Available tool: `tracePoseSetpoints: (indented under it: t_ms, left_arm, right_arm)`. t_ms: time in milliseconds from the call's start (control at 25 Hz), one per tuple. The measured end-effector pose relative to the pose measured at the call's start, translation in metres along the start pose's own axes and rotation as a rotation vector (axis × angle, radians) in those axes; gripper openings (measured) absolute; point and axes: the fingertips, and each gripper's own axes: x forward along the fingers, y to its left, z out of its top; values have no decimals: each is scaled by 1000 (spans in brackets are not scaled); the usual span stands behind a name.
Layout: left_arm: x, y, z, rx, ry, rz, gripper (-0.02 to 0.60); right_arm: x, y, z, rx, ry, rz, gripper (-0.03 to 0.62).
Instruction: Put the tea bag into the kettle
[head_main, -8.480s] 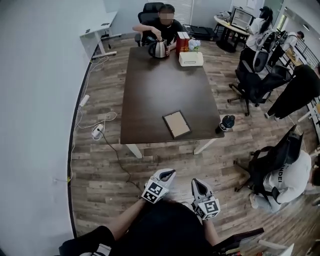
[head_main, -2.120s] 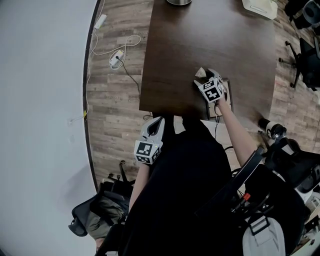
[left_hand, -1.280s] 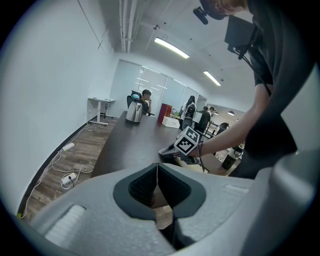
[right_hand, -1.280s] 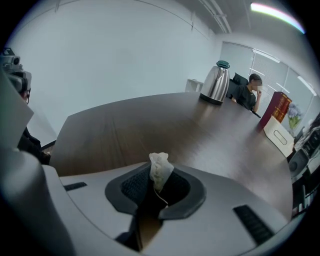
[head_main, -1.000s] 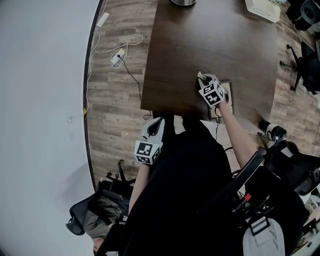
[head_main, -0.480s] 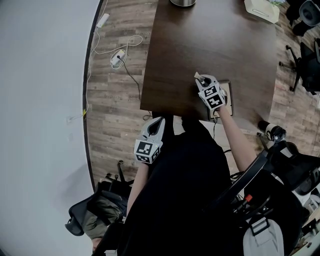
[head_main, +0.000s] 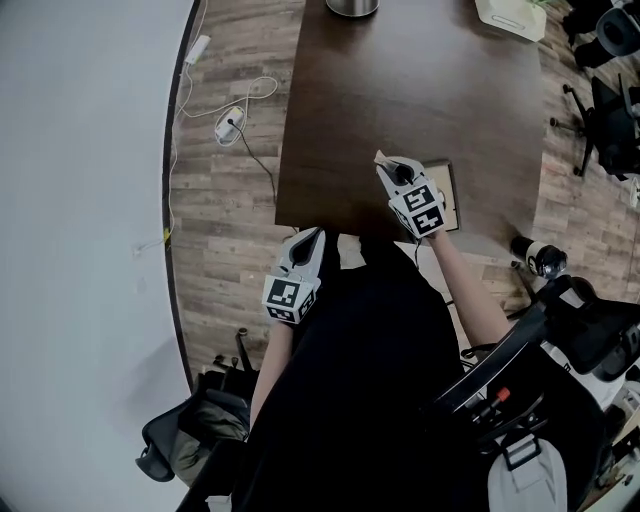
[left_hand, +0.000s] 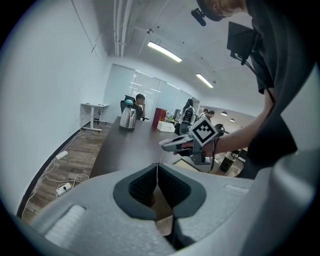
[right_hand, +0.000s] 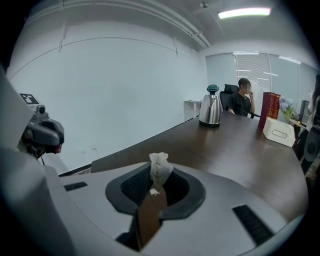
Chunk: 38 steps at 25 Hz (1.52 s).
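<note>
Tea bag (right_hand: 160, 171) in right gripper (right_hand: 156, 185); kettle (right_hand: 210, 109) upright, far.

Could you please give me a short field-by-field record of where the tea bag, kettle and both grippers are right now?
right gripper: shut on tea bag, held over the near end of the table
left gripper: shut, empty, off the table's near edge
kettle: upright at the table's far end
task stage: tea bag not yet in kettle

The desk (head_main: 400, 90) lies bare from near edge to far edge, where the kettle (right_hand: 211, 107), a red box (right_hand: 270, 107) and a white box (right_hand: 278, 131) stand. A flat frame (head_main: 450, 200) lies by the near edge.
</note>
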Motion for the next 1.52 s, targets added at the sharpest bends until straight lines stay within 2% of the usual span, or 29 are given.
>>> tracePoseSetpoints:
  t_ms: [200,520,720,1040,1320,1520]
  left_arm:
    - [15,4,24,41,-36,-31,6]
    - [25,16,68,119,-108,-72,7]
    - [27,25,80,126,-132,-100,6]
    - [24,42,88,148,-135,-210,6]
    - [3,91,102,192,-139,-259,6]
    - [-9,145,124,165,-182,-230,6]
  right_arm:
    - [-24,22,31,-13,-62,24,58]
    - [-44,51,47,-14,-99,55,58]
    - [-52,70,58,66,-131,84,58]
    - [-32,95,81,75,-126,25,58]
    - [-4,129,117,86,-136,-5,58]
    - [22,154,144,95,-157,-29,58]
